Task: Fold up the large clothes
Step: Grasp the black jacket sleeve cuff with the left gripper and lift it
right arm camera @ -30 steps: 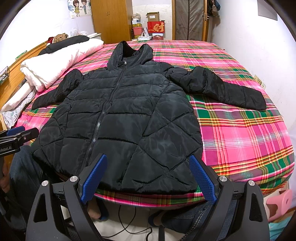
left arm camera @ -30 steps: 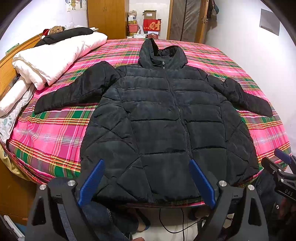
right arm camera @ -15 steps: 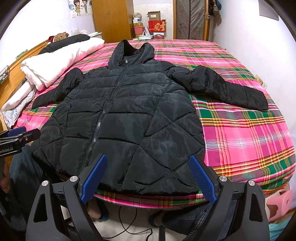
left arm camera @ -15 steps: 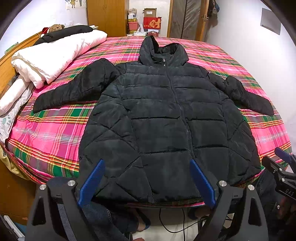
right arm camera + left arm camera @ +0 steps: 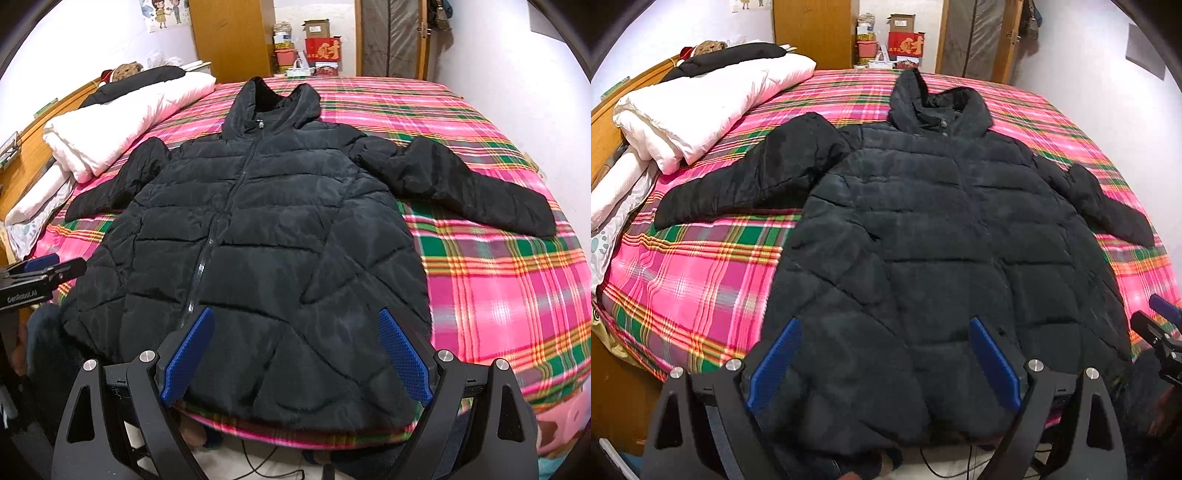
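- Black puffer jacket (image 5: 923, 236) lies front-up, zipped, spread flat on the bed (image 5: 701, 266); hood (image 5: 931, 107) points to the far wall, hem at the near edge, both sleeves out to the sides.
- Left gripper (image 5: 884, 363) hovers above the hem, fingers released, wide apart, nothing between them.
- Right gripper (image 5: 295, 354) same: fingers spread, empty, over the hem on the jacket's other half.
- Handling, prob.: light for its bulk, soft, puffy w/ springy fill, so folds likely bounce back and need pressing down. Shell looks smooth, slightly shiny nylon, so likely slippery; pinch a thick bunch, not a single layer.
- Where to grab: sleeve cuffs first, left sleeve (image 5: 746, 181) and right sleeve (image 5: 469, 184), to bring them across the chest; or hem corners + shoulder seams for a lengthwise fold. Avoid the zip line (image 5: 221, 218), a stiffer ridge.
- Textures: quilted panels, horizontal stitching up top, diagonal seams lower down; sleeves look more matte.
- Bed cover: pink/green/yellow plaid, flat woven look. White duvet (image 5: 701, 107) folded at the left side, thick and pillowy, apart from the left sleeve.
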